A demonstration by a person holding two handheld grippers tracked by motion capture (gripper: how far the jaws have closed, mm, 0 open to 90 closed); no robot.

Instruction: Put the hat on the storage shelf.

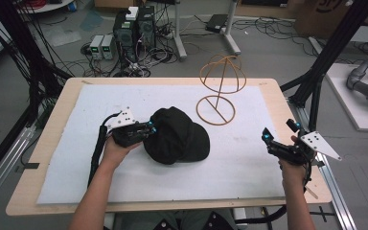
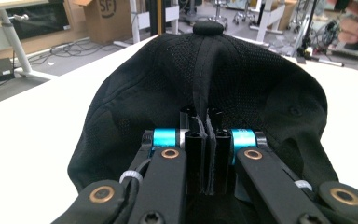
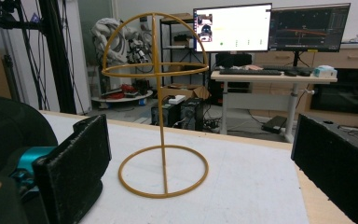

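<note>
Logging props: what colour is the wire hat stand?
Golden yellow; the hat stand shows best in the right gripper view.

Even, bright indoor light; shadows soft. The monitors [image 3: 270, 28] glare white, and all views are slightly soft.

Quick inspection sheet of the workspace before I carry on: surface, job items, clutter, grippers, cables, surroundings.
Surface: white mat covering a light wooden table.
Job's things: black cap lying mid-mat; yellow wire hat stand upright behind it, apart from the cap.
Clutter: nothing seen on the mat.
Grippers: left gripper shut on the cap's back edge, fabric pinched between its jaws; right gripper open, holding nothing, near the table's right edge.
Cables: a black cable trails from the left gripper along the forearm.
Surroundings: computer towers and tangled floor wiring beyond the table; monitors on a desk.
</note>
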